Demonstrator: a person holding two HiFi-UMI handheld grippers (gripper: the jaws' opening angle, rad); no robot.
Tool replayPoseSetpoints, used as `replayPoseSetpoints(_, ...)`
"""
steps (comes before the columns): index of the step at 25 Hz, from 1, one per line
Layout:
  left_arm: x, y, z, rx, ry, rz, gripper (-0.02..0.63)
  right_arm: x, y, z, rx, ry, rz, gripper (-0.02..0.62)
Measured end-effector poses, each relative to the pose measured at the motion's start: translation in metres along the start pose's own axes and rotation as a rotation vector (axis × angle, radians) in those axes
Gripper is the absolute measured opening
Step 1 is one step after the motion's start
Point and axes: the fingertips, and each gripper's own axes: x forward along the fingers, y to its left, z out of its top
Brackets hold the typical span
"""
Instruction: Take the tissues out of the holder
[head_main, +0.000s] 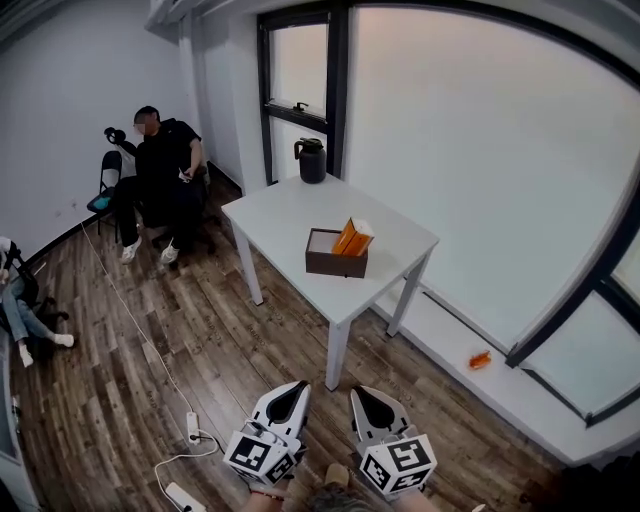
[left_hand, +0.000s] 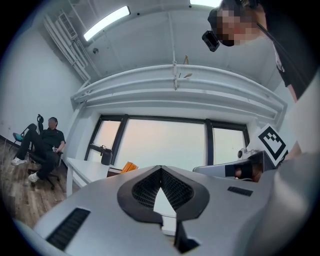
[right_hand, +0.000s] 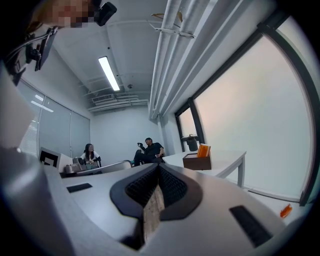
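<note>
A dark brown holder (head_main: 335, 262) stands near the front right of the white table (head_main: 290, 210). An orange pack of tissues (head_main: 353, 237) sticks up out of it, tilted. Both grippers are low in the head view, over the wooden floor and well short of the table. My left gripper (head_main: 290, 391) is shut with nothing in it, and so is my right gripper (head_main: 368, 396). The left gripper view shows the shut left gripper (left_hand: 161, 168) with the tissues (left_hand: 129, 167) far off. Past the shut right gripper (right_hand: 159, 167) in its own view, the holder (right_hand: 196, 161) and the tissues (right_hand: 203, 150) are small and distant.
A black kettle (head_main: 312, 160) stands at the table's far end by the window. A person sits on a chair (head_main: 160, 170) at the back left, and another sits at the left edge (head_main: 20, 310). A power strip and cable (head_main: 192, 428) lie on the floor. A small orange object (head_main: 480, 359) rests on the low ledge.
</note>
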Motion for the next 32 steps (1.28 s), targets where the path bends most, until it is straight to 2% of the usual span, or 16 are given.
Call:
replayPoseSetpoints(8,0.053,0.023,-0.005,-0.001,0.006,0.024,0.005,0.041,-0.039,0.012,0.004,0.010,0.022,0.005)
replayPoseSetpoints(17,0.105,0.033,-0.007,0.014,0.003,0.011,0.005,0.077,-0.071,0.023,0.008,0.009,0.042,0.005)
replayPoseSetpoints(32,0.126,0.050,-0.017,0.007,0.020,0.034,0.005,0.100,-0.090,0.013,0.015,0.042,0.057,0.005)
